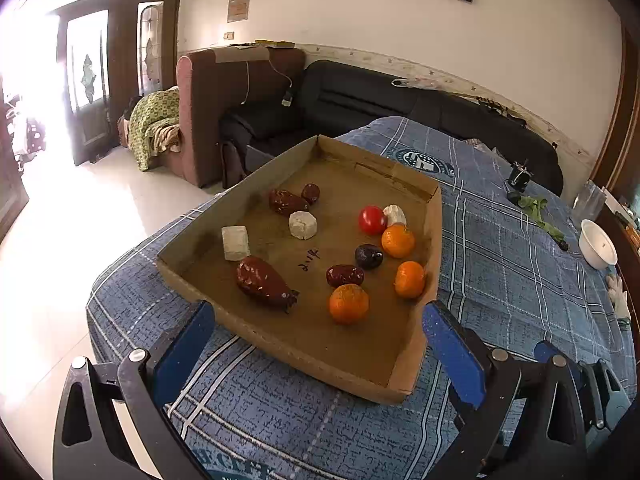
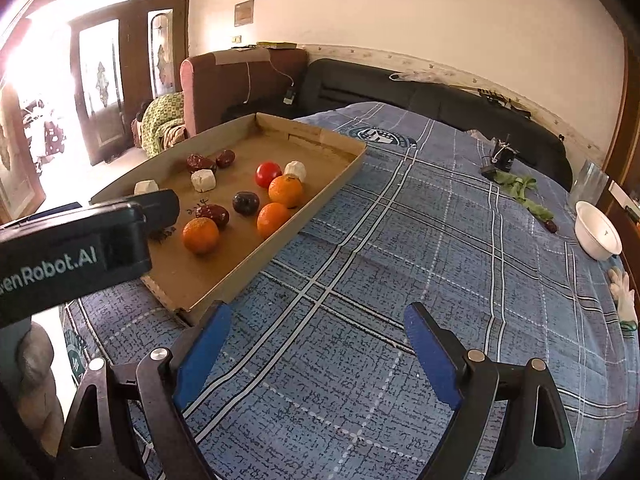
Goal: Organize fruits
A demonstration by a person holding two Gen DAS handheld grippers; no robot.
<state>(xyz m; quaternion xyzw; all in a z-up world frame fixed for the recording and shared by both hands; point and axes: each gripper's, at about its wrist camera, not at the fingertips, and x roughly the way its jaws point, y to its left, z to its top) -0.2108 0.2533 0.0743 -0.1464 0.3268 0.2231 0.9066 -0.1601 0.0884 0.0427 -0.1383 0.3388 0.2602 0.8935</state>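
In the cardboard tray [image 1: 416, 364], three oranges [image 1: 349, 303] (glossy) — dates perhaps; both grippers [image 2: 316, 344] gape empty.

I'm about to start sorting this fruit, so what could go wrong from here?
1. The oranges and tomato are round and sit packed together near the cardboard tray's right wall; nudging one may roll the others.
2. The tray rests on a soft blue plaid cloth, so pressing down could tilt it.
3. The left gripper straddles the tray's near wall and may catch it.

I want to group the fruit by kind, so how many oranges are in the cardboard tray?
3, all on the tray's right side: one nearest the grippers, one by the right wall, one beside the tomato. None seem hidden.
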